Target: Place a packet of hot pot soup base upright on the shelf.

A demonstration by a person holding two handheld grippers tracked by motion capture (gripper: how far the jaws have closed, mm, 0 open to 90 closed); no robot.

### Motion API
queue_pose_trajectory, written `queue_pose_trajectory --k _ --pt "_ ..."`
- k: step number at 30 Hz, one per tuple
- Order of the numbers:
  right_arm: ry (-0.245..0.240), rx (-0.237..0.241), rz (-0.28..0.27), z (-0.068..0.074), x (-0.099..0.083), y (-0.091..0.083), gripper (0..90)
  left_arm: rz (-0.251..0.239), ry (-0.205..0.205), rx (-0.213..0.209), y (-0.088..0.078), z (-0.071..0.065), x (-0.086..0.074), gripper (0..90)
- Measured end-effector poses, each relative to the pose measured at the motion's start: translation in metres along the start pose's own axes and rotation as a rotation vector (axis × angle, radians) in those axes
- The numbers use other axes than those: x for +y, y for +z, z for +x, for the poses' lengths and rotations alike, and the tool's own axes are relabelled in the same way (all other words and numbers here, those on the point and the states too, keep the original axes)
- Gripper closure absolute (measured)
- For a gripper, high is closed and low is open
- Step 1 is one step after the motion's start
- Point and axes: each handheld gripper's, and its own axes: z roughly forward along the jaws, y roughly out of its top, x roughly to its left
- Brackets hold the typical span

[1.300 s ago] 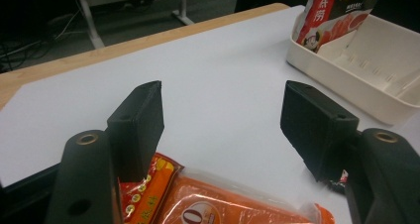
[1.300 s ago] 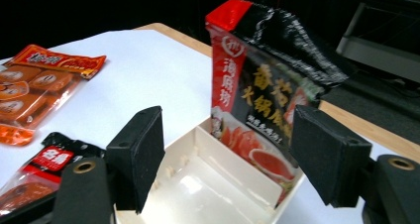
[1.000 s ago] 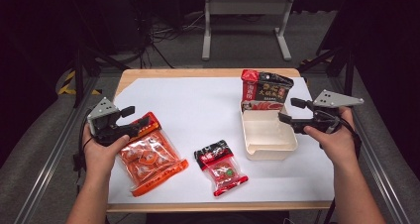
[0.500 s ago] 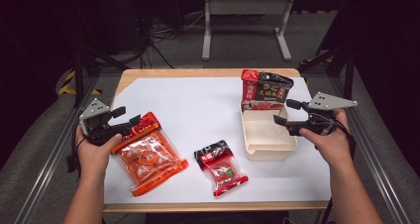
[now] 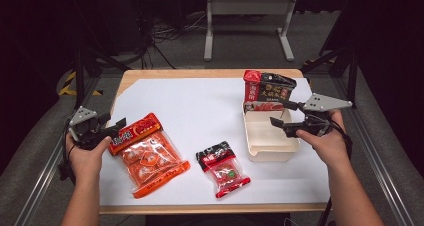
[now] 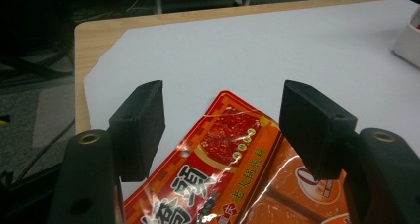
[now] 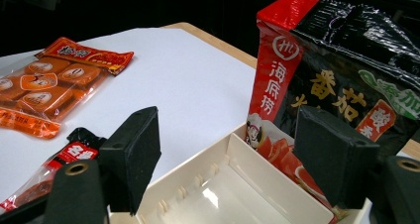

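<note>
We hold the left hand-held gripper [image 5: 116,126] with its jaws spread at the top edge of the orange snack bag [image 5: 148,153], which lies flat on the tabletop [image 5: 200,111], not yet pinched. The right hand-held gripper [image 5: 278,113], also spread, hovers over the cream tray [image 5: 267,142], where the black-and-red packet [image 5: 267,88] already stands (leaning at the far end). The orange bag and the small red pouch [image 5: 223,168] remain outside the tray.

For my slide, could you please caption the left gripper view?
Open left hand-held gripper poised over the top edge of the orange snack bag on white paper.
</note>
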Motion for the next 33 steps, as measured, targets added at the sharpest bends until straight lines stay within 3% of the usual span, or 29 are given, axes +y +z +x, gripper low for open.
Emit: queue_pose_trajectory --k 2,6,13,20,27,29,33 --pt "0.002 0.000 0.001 0.000 0.000 0.000 26.6 0.005 -0.003 0.007 0.001 0.002 -0.001 35.2" --pt "0.002 0.003 -0.001 0.000 -0.002 -0.001 26.1 0.061 -0.020 0.062 0.007 0.008 -0.007 35.5" --pt "0.005 0.005 -0.003 -0.001 -0.003 -0.002 25.9 0.110 -0.071 0.076 0.013 0.018 -0.015 35.1" --pt "-0.002 0.020 -0.010 0.002 -0.002 0.001 25.4 0.156 -0.157 0.088 0.018 0.031 -0.024 34.5" --pt "-0.013 0.044 -0.008 0.006 0.000 0.007 24.6 0.221 -0.193 0.117 0.022 0.038 -0.030 32.4" --pt "-0.017 0.053 -0.004 0.008 0.000 0.009 24.1 0.244 -0.227 0.118 0.024 0.041 -0.033 32.3" --pt "-0.022 0.055 -0.001 0.009 0.000 0.010 24.1 0.287 -0.252 0.135 0.027 0.043 -0.035 31.8"
